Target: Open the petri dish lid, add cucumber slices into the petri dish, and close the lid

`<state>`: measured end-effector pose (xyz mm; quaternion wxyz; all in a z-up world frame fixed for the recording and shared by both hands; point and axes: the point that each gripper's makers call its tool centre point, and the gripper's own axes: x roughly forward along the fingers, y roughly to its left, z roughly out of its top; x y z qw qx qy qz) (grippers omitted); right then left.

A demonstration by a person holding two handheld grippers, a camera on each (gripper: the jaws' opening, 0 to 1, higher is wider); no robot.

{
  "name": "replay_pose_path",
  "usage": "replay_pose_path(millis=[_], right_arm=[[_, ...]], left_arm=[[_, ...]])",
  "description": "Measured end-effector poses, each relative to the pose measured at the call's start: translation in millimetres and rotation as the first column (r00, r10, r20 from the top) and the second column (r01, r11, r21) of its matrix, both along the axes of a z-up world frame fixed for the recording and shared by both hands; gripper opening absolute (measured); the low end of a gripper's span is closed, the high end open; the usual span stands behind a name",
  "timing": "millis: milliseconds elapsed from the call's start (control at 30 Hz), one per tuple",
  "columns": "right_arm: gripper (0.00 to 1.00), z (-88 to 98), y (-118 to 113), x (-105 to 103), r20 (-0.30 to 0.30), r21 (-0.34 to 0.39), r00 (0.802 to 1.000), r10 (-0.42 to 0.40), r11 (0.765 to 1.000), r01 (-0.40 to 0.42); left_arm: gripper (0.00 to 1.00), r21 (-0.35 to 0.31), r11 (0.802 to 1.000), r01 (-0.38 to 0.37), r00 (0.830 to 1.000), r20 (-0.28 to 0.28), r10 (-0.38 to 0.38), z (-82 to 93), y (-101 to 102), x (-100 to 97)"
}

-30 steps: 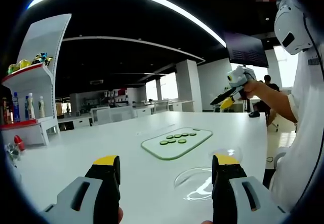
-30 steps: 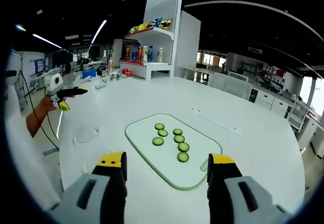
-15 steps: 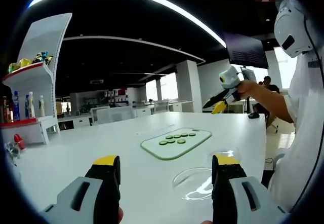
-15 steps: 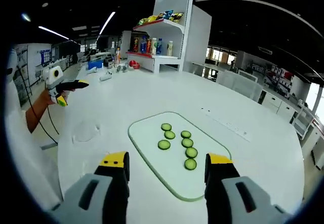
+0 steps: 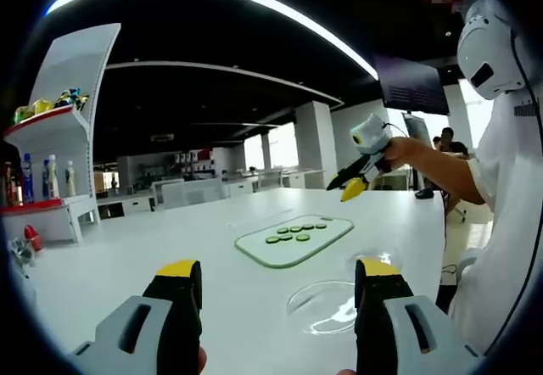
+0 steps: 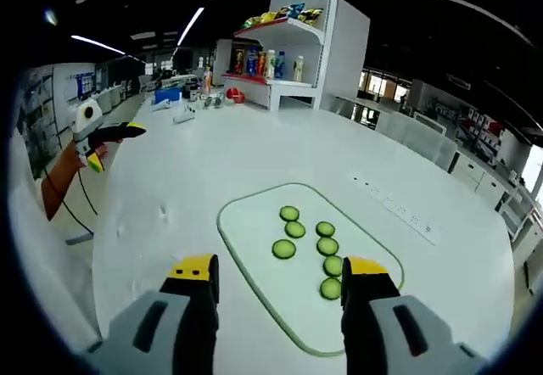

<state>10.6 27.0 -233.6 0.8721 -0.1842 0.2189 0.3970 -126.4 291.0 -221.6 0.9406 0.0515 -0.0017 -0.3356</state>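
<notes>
A clear petri dish [image 5: 327, 307] with its lid on lies on the white table, just inside my left gripper's right jaw. My left gripper [image 5: 278, 286] is open and holds nothing. Farther out, a glass cutting board [image 5: 254, 248] carries several cucumber slices [image 5: 297, 232]. My right gripper [image 5: 346, 188] hangs in the air above the board's far right, held by a hand. In the right gripper view, that gripper [image 6: 280, 282] is open and empty above the near end of the board [image 6: 254, 222], with the slices [image 6: 305, 239] between its jaws. The left gripper [image 6: 114, 142] shows at far left, and the dish [image 6: 142, 218] is only faint.
A white shelf unit [image 5: 59, 120] with bottles and snack packs stands past the table's far end [image 6: 288, 44]. A flat power strip [image 6: 399, 214] lies on the table beyond the board. The person in white [image 5: 509, 222] stands at the table edge.
My right gripper has moved down and in toward the cutting board, so the slices look larger and nearer between its jaws. My left gripper has stayed near the dish.
</notes>
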Motion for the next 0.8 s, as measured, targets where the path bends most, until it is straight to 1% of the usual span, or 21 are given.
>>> replay_pose_path(millis=[433,500,700,733,800], right_arm=[[0.54,-21.1,28.5,11.4,-0.045,-0.039,0.998,0.038,0.998,-0.039],[0.53,-24.4,30.7,16.9,-0.052,-0.038,0.998,0.041,0.998,-0.043],[0.50,-34.6,38.8,23.3,-0.070,-0.048,0.997,0.046,0.998,-0.049],[0.50,-38.8,37.2,29.8,-0.074,-0.058,0.996,0.041,0.997,-0.046],[0.50,-43.8,36.5,33.4,-0.081,-0.069,0.996,0.038,0.997,-0.044]], left_arm=[[0.73,-0.009,1.000,0.008,1.000,-0.004,-0.008,-2.9,-2.4,-1.0],[0.73,-0.011,1.000,0.011,1.000,-0.006,-0.011,-3.4,-3.3,-1.6],[0.73,-0.015,1.000,0.012,1.000,-0.005,-0.012,-3.4,-4.3,-3.2],[0.73,-0.016,1.000,0.012,1.000,-0.005,-0.012,-3.3,-4.2,-3.5],[0.73,-0.017,1.000,0.010,1.000,-0.006,-0.010,-3.5,-3.7,-3.5]])
